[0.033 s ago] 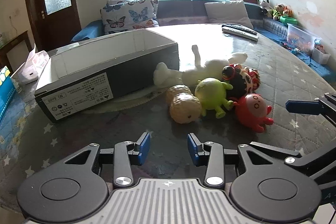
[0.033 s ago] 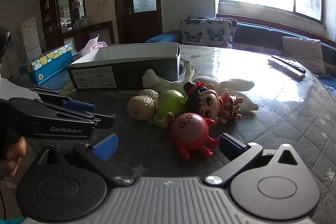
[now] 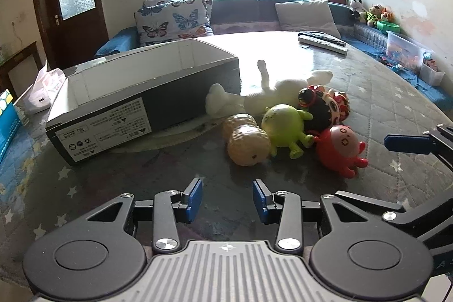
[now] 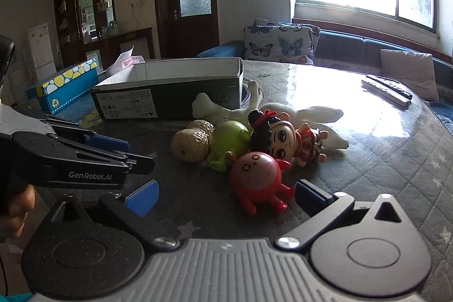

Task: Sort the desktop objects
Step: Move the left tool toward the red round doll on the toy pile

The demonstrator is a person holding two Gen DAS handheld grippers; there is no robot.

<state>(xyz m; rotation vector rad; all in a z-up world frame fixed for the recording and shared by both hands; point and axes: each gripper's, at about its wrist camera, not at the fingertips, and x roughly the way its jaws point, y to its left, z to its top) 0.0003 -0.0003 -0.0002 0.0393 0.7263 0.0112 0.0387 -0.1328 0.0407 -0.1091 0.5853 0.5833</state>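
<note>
Risk, toy cluster: the red round toy point(image 4: 259, 177), green toy point(image 4: 229, 142), peanut toy point(image 4: 191, 145), black-haired doll point(image 4: 279, 140) and white plush point(image 3: 271, 98) were packed together and touching, so a grip on one was judged likely to drag or roll its neighbours.
Risk, rounded shapes: the red round toy and the peanut toy were smooth and curved; a pinch placed off-centre was judged likely to squirt them out of the pads.
Risk, crowding of tools: the left gripper point(image 3: 227, 197) and right gripper point(image 4: 223, 196) were held near each other before the same heap, so a clash of linkages was considered possible if both were advanced together.
Risk, box: the open black box point(image 3: 141, 92) rested partly on a white mat, just beside the plush; a nudge against its wall was judged able to shift it.
Left fingers: spread moderately apart, nothing between them, nothing touched; the table point(image 3: 170, 169) was seen through the gap.
Right fingers: spread very wide, empty; the red round toy lay just ahead of the gap, not pinched.
Task objects, location: all toys were left on the table, right of the box, none inside it.
</note>
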